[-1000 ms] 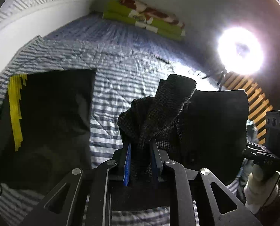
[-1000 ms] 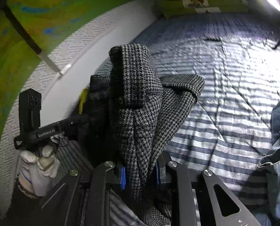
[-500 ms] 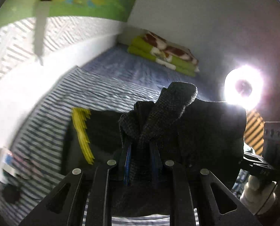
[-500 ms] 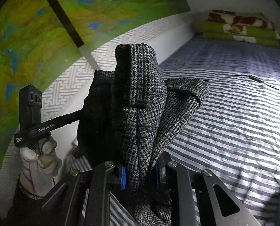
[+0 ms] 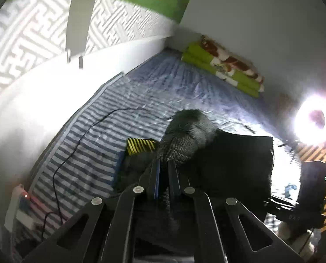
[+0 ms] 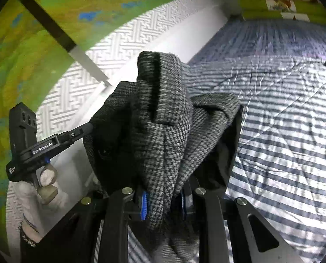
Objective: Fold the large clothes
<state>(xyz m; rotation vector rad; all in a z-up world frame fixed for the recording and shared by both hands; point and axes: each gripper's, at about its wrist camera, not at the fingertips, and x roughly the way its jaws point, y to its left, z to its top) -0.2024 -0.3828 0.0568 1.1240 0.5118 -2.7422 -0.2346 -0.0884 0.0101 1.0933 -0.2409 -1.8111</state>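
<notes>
A grey houndstooth garment (image 6: 163, 131) hangs in the air between both grippers, above a blue-and-white striped bed (image 6: 294, 153). My right gripper (image 6: 163, 199) is shut on a bunched fold of it, which rises tall in front of the lens. My left gripper (image 5: 164, 171) is shut on another part of the same garment (image 5: 184, 140), whose dark lining spreads to the right. In the right wrist view the left gripper (image 6: 81, 131), held by a gloved hand (image 6: 40, 192), meets the cloth at the left edge. A dark folded garment with yellow stripes (image 5: 141, 146) lies on the bed below.
A black cable (image 5: 79, 140) runs across the bed beside the white wall. Folded green and red bedding (image 5: 224, 65) lies at the far end. A bright ring light (image 5: 314, 120) glares on the right. Small items (image 5: 24, 206) sit near the bed's left corner.
Both grippers have lifted and tilted upward with the garment still clamped, so more wall shows. The dark folded garment with yellow stripes has slid lower and nearer in the left wrist view.
</notes>
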